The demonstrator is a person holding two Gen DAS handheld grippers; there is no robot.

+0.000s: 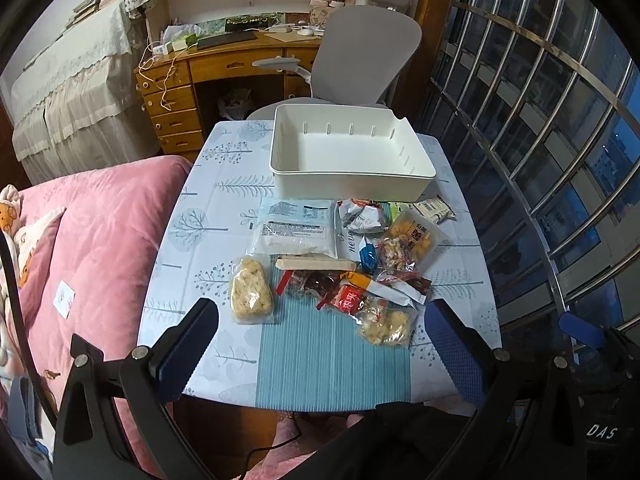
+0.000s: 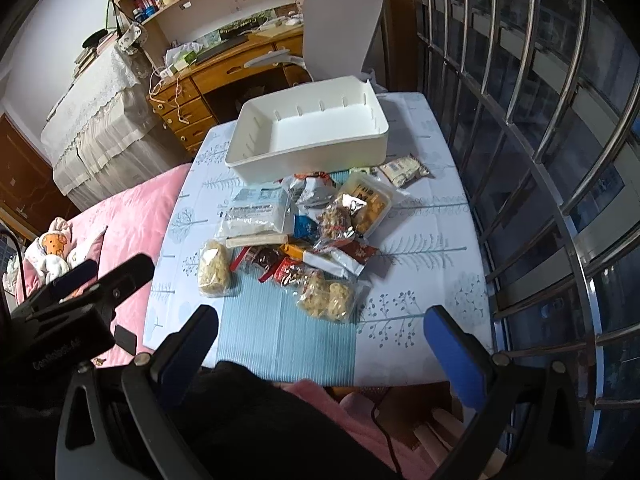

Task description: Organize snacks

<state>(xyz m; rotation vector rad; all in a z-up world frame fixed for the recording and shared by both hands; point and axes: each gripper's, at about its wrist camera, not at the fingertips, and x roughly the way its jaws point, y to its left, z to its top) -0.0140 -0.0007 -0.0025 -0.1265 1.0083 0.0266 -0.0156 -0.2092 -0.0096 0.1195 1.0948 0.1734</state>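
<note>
The white rectangular plastic bin (image 1: 352,152) sits at the table's (image 1: 208,216) far end. Just before it lies the heap of packaged snacks (image 1: 340,264) (several overlapping), its near part on the teal ribbed placemat (image 1: 332,364); the clear-wrapped puffed-rice cake (image 1: 251,291) lies leftmost.

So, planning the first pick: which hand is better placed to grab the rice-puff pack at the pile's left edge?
Left, probably. The left tool hangs open with the rice-puff pack just beyond its left finger; the right tool is also open but sits further right of the pack.
</note>
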